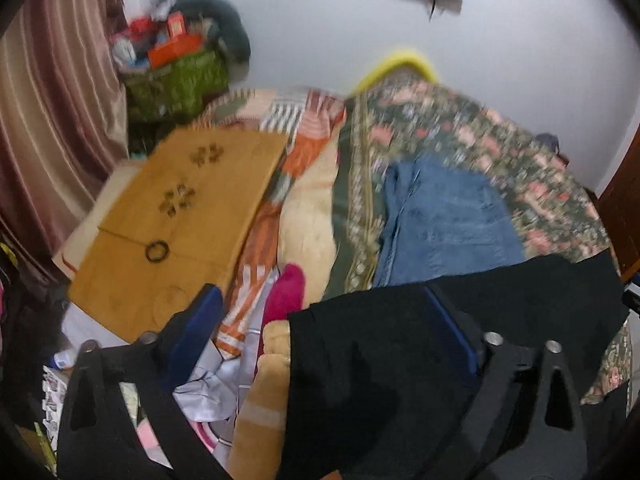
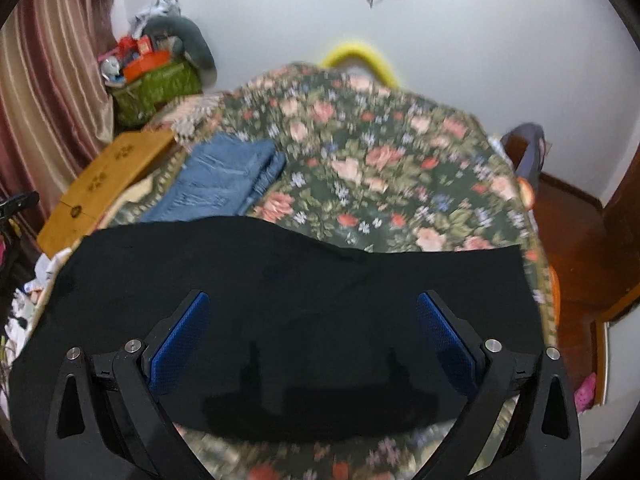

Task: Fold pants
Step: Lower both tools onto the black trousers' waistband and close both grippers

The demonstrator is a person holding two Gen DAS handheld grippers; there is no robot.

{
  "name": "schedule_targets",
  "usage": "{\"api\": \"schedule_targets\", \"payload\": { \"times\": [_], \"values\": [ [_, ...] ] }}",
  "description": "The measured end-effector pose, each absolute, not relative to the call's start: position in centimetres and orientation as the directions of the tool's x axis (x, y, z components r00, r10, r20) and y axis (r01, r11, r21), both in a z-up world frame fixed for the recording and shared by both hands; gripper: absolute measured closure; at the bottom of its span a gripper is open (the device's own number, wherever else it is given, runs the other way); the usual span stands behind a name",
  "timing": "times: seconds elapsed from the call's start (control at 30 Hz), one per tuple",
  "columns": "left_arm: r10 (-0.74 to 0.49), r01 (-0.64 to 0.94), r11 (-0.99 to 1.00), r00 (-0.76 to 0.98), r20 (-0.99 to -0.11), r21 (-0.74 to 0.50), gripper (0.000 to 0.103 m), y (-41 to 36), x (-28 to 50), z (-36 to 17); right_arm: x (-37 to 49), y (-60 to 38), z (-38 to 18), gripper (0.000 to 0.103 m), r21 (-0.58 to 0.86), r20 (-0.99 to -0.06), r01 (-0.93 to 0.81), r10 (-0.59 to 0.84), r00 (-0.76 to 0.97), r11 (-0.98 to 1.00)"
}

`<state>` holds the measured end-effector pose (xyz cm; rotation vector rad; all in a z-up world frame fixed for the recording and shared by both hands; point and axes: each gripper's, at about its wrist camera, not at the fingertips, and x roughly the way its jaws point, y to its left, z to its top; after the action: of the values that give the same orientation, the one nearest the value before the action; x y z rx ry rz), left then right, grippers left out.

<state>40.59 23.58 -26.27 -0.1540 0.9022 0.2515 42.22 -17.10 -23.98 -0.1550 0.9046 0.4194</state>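
I see the black pants (image 2: 280,300) spread flat on the floral bedspread (image 2: 380,152), folded jeans (image 2: 224,180) beyond them (both views blurred). Left gripper (image 1: 324,320) and right gripper (image 2: 312,320): jaws wide apart, gripping nothing.

No legible text, perhaps through blur

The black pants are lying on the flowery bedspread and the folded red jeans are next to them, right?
Not quite: the folded jeans are blue, not red. The right wrist view shows them clearly, lying on the flowery bedspread just beyond the black pants, near the wooden board. The left wrist view shows the same blue colour. The rest is right: the black pants do lie spread on the flowery bedspread.
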Motion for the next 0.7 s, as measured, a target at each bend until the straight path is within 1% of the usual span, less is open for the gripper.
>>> {"api": "schedule_targets", "payload": {
  "times": [0.07, 0.13, 0.23, 0.27, 0.33, 0.4, 0.47, 0.53, 0.6, 0.63, 0.67, 0.7],
  "values": [
    [0.131, -0.276, 0.961, 0.548, -0.826, -0.030, 0.017, 24.4, 41.8, -28.5, 43.7, -16.7, -25.2, 0.002, 0.051, -0.801, -0.431, 0.294, 0.521, 0.901],
    [0.129, -0.286, 0.958, 0.518, -0.845, -0.030, 0.018, 24.9, 42.1, -30.1, 44.9, -16.3, -26.3, 0.002, 0.059, -0.809, -0.447, 0.305, 0.502, 0.892],
    [0.090, -0.264, 0.963, 0.479, -0.873, -0.046, 0.018, 25.0, 42.9, -32.6, 46.8, -15.6, -27.5, 0.002, 0.054, -0.823, -0.466, 0.304, 0.480, 0.883],
    [0.079, -0.261, 0.964, 0.463, -0.883, -0.051, 0.020, 25.0, 43.3, -33.4, 47.5, -15.2, -27.9, 0.002, 0.051, -0.833, -0.467, 0.296, 0.468, 0.883],
    [0.070, -0.268, 0.962, 0.431, -0.899, -0.054, 0.026, 25.2, 43.7, -34.8, 48.8, -14.8, -28.6, 0.002, 0.083, -0.840, -0.472, 0.317, 0.441, 0.877],
    [0.064, -0.276, 0.960, 0.385, -0.921, -0.049, 0.031, 25.2, 44.1, -36.5, 50.1, -14.6, -29.4, 0.002, 0.152, -0.843, -0.494, 0.373, 0.387, 0.856],
    [0.059, -0.287, 0.956, 0.377, -0.924, -0.056, 0.032, 25.4, 44.2, -37.5, 50.9, -14.2, -30.2, 0.002, 0.186, -0.845, -0.501, 0.397, 0.357, 0.845],
    [0.061, -0.284, 0.957, 0.386, -0.921, -0.056, 0.033, 25.3, 44.3, -37.8, 51.2, -13.6, -31.5, 0.002, 0.177, -0.861, -0.545, 0.397, 0.318, 0.819],
    [0.054, -0.284, 0.957, 0.386, -0.921, -0.063, 0.045, 25.3, 44.4, -37.8, 51.0, -13.3, -32.0, 0.000, 0.164, -0.857, -0.560, 0.398, 0.327, 0.812],
    [0.054, -0.285, 0.956, 0.385, -0.921, -0.063, 0.062, 25.3, 44.5, -37.7, 50.8, -13.2, -32.0, 0.000, 0.159, -0.852, -0.562, 0.400, 0.336, 0.812],
    [0.029, -0.266, 0.961, 0.378, -0.925, -0.079, 0.079, 24.9, 44.5, -37.7, 50.6, -13.2, -32.0, 0.001, 0.157, -0.851, -0.566, 0.402, 0.339, 0.809],
    [0.024, -0.254, 0.964, 0.368, -0.930, -0.076, 0.080, 24.5, 44.8, -37.7, 50.5, -13.1, -32.0, 0.002, 0.155, -0.850, -0.571, 0.404, 0.339, 0.806]
  ]
}}
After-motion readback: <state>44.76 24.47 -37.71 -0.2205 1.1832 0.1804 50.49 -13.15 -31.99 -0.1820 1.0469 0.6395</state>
